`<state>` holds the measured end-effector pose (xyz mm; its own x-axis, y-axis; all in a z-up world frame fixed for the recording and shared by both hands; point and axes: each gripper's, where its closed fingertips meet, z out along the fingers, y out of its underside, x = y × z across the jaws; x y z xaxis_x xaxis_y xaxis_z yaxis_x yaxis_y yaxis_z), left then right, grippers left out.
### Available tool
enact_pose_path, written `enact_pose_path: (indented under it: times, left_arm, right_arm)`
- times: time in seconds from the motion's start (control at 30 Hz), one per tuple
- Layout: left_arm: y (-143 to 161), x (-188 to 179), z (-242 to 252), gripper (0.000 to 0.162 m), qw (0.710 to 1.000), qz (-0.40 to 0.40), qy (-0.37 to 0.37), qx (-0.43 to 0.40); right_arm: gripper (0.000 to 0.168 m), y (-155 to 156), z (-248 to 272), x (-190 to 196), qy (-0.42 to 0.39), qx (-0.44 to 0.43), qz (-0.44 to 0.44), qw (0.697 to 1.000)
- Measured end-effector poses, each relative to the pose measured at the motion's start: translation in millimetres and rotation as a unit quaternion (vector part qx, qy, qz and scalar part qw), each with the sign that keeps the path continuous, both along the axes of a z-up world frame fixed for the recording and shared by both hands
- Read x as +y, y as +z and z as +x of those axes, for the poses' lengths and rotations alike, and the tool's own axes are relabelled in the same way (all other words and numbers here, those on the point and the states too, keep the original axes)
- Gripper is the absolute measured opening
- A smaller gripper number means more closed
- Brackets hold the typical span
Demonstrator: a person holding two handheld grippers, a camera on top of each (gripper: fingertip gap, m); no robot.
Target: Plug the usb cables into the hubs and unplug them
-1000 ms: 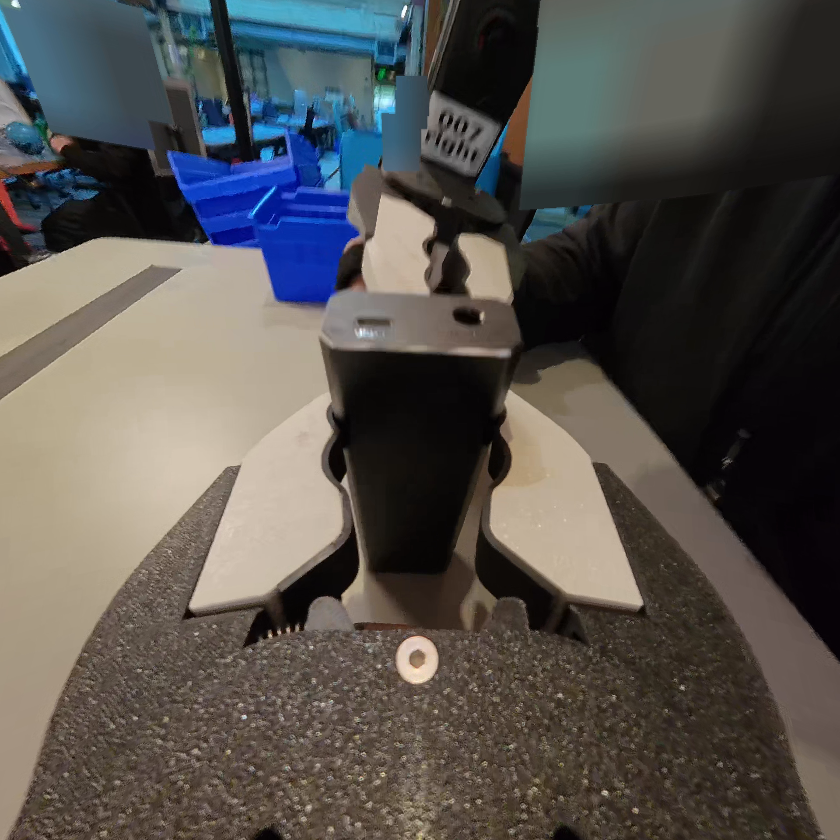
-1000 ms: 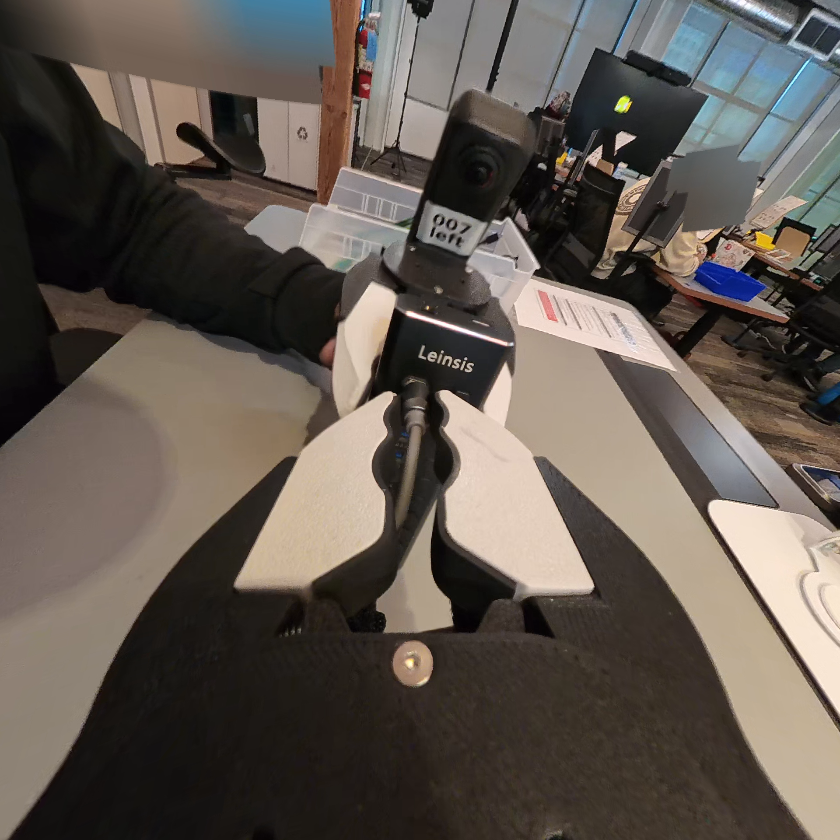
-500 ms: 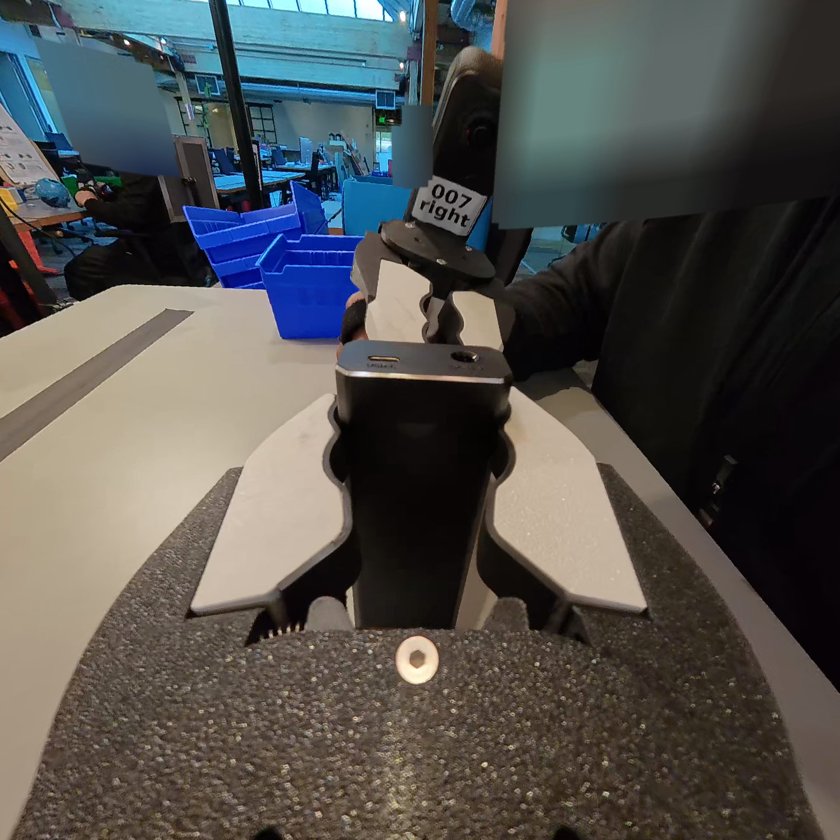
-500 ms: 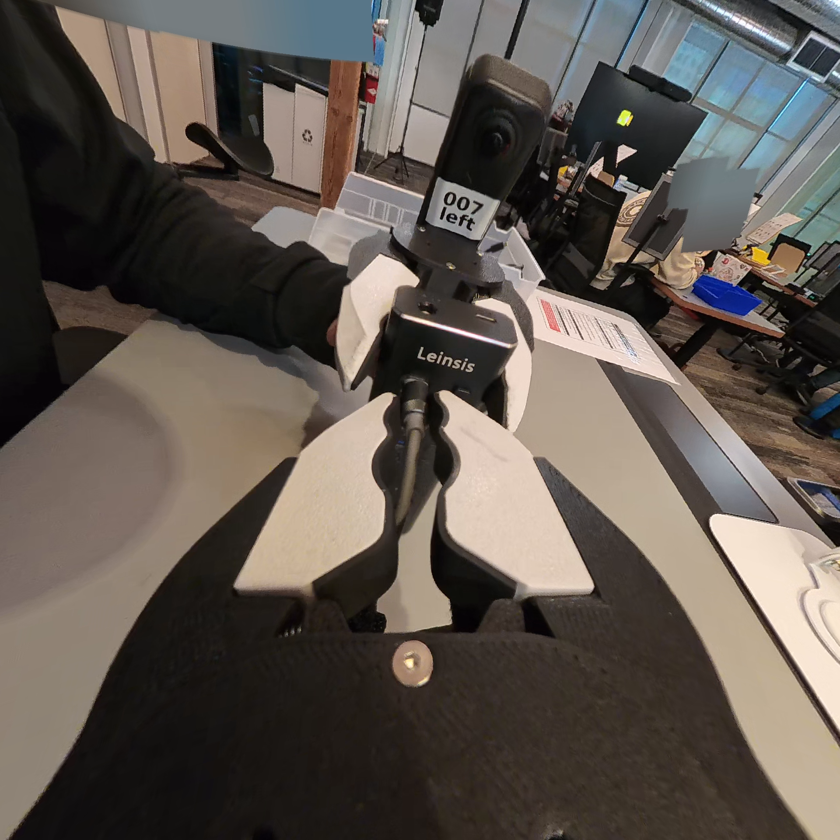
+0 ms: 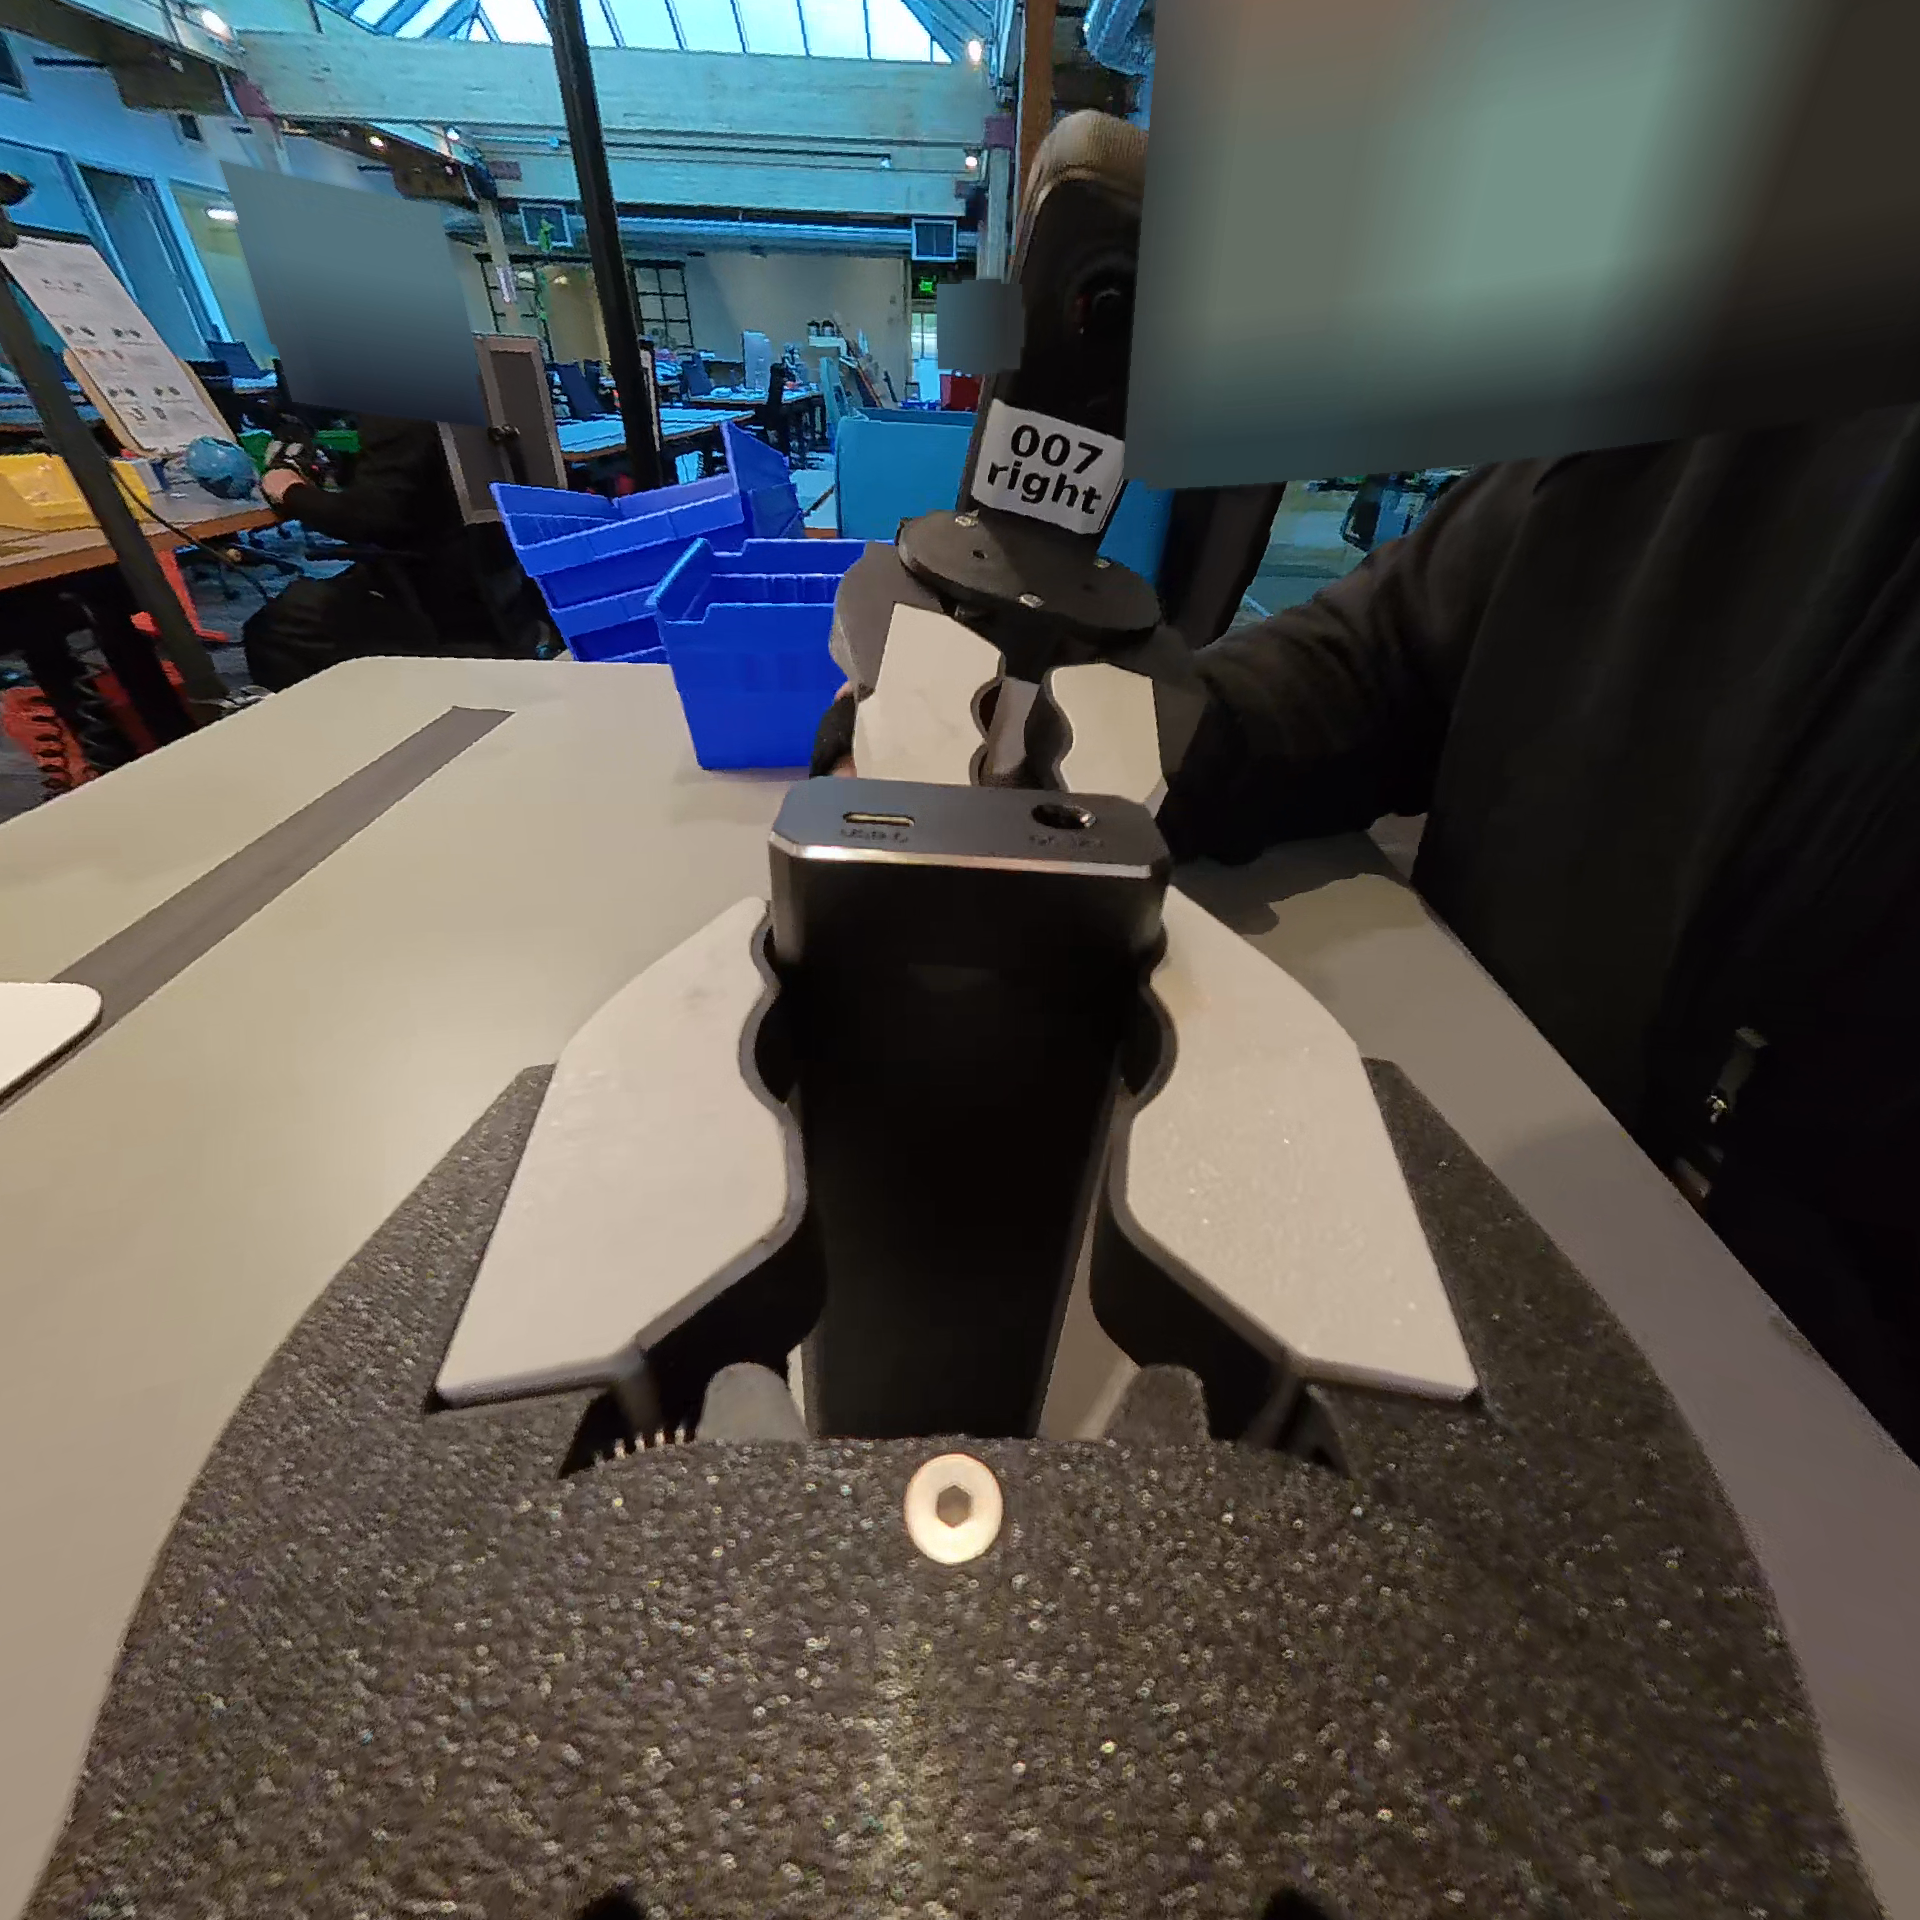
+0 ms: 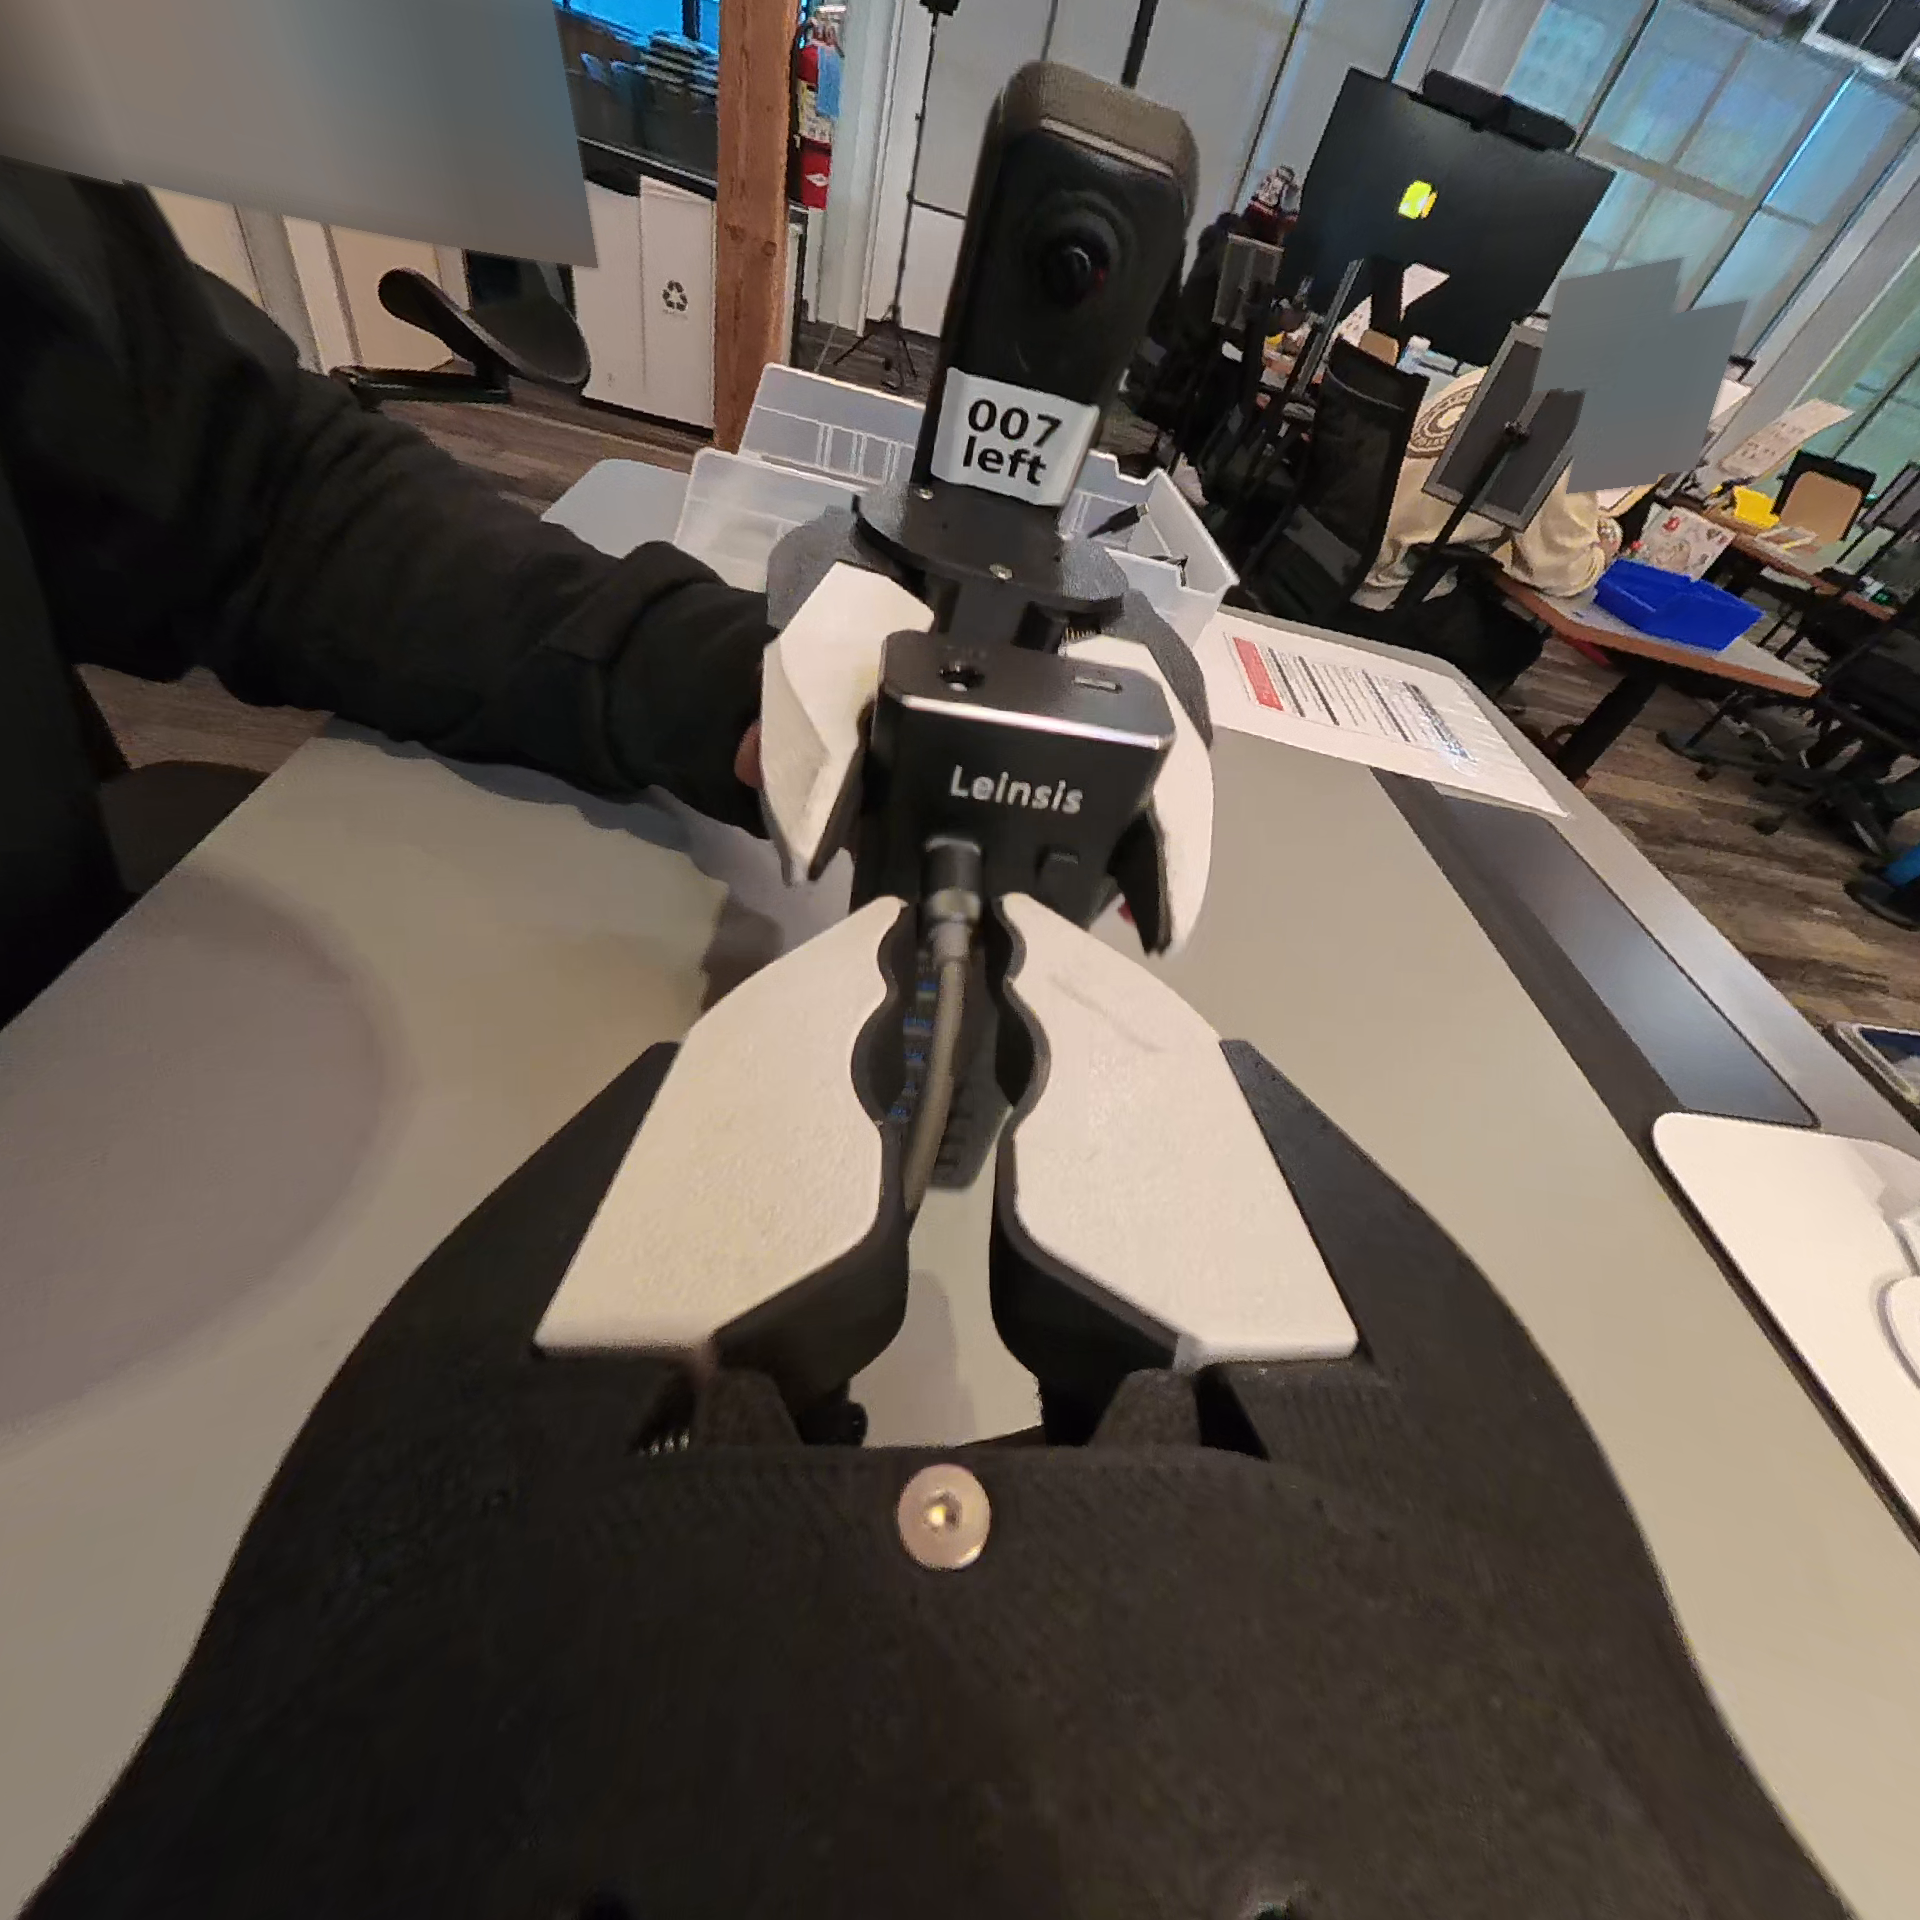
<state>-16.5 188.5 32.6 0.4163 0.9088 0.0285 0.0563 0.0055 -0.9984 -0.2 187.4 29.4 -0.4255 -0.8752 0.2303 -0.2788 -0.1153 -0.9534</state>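
My left gripper (image 5: 961, 920) is shut on a black USB hub (image 5: 956, 1091) and holds it above the grey table (image 5: 312, 1091), port end pointing away. In the right wrist view, the hub (image 6: 1023, 774) sits between the left gripper's white fingers (image 6: 816, 717). My right gripper (image 6: 951, 920) is shut on a grey USB cable (image 6: 940, 1049) just behind its plug (image 6: 951, 862). The plug is seated in the hub's near face. The right gripper (image 5: 1013, 727) also shows behind the hub in the left wrist view.
Blue bins (image 5: 748, 665) stand at the table's far edge. A clear plastic box (image 6: 831, 457) and a printed sheet (image 6: 1371, 707) lie beyond the hub. A white pad (image 6: 1787, 1226) is at the right. A person's dark sleeve (image 6: 416, 613) reaches in from the left. My left and right fingertips are right by each other.
Both grippers have shifted a little together and the left view has tilted up. The plug stays in the hub and both grips hold.
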Motion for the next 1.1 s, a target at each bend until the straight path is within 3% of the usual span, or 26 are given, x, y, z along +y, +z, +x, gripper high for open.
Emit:
enact_pose_path:
  times: [0.17,0.37,0.53,0.7,0.9,1.1]
  left_arm:
    - [1,-23,17,0.062,0.999,0.014,0.032,0.009]
    - [2,-28,22,0.063,0.999,0.042,0.028,0.017]
    - [2,-30,25,0.063,0.998,0.044,0.028,0.022]
    - [-2,-30,24,0.062,0.999,0.042,0.027,0.017]
    - [-5,-30,26,0.063,0.998,0.056,0.017,0.02]
    - [-5,-31,30,0.063,0.998,0.059,0.016,0.022]
  right_arm:
    - [0.02,-3,-44,8,0.001,0.001,0.022,1.0]
    - [0.017,-41,-83,54,0.058,0.059,0.095,0.992]
    - [0.012,-83,-77,78,0.113,0.123,0.156,0.974]
    - [0.027,-114,-73,76,0.099,0.207,0.153,0.961]
    - [0.02,-129,-72,75,0.092,0.26,0.153,0.949]
    - [0.011,-124,-71,71,0.088,0.237,0.166,0.953]
